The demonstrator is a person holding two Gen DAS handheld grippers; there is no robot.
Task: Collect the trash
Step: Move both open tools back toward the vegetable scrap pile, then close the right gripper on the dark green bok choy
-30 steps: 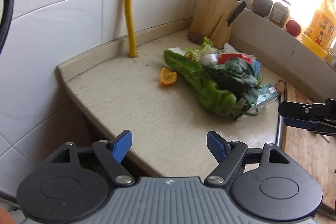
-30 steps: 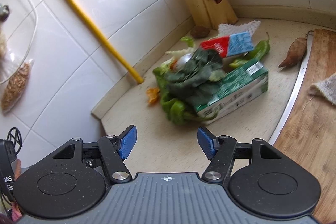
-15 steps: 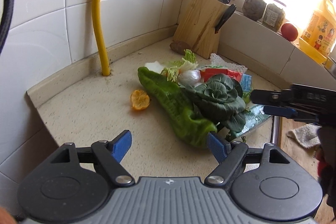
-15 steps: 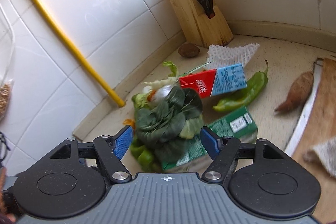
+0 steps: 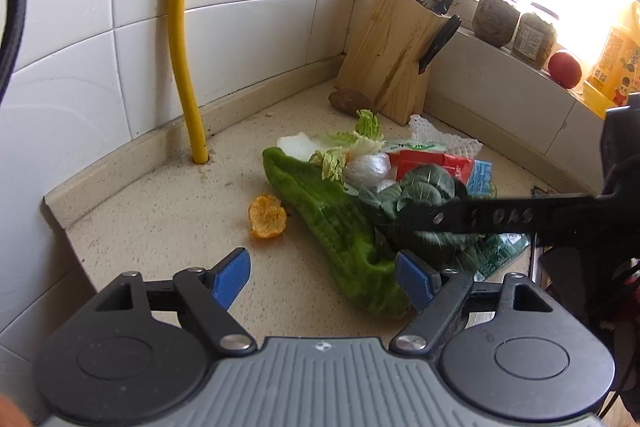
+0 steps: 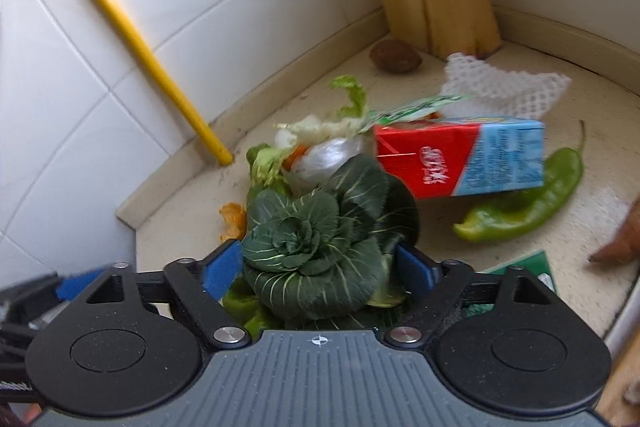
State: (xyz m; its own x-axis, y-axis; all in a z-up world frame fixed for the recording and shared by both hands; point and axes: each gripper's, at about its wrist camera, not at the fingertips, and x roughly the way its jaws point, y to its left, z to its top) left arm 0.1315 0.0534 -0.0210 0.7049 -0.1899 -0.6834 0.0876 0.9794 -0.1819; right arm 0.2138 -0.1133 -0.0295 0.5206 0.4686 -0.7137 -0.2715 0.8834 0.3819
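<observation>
**Greens between the jaws, grip not yet made**

The right gripper [image 6: 320, 263] straddles the bok choy [image 6: 320, 231] atop the trash pile, fingers spread; the left gripper [image 5: 324, 277] hangs spread beside the wrinkled green pepper [image 5: 340, 231]. Loose leaves (soft, springy) could slip or tear, scattering the pile.

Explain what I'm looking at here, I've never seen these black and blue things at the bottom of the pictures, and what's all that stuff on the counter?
Those are two hand-held claws, each carrying a camera that looks out along its fingers. One picture comes from the left claw, the other from the right claw. Both are open and hold nothing. The right claw sits around a dark leafy green, its blue fingers on either side, not closed on it. The counter holds a heap of scraps: a large green pepper, a red and blue carton, white foam netting, an orange peel. A knife block stands behind.
</observation>
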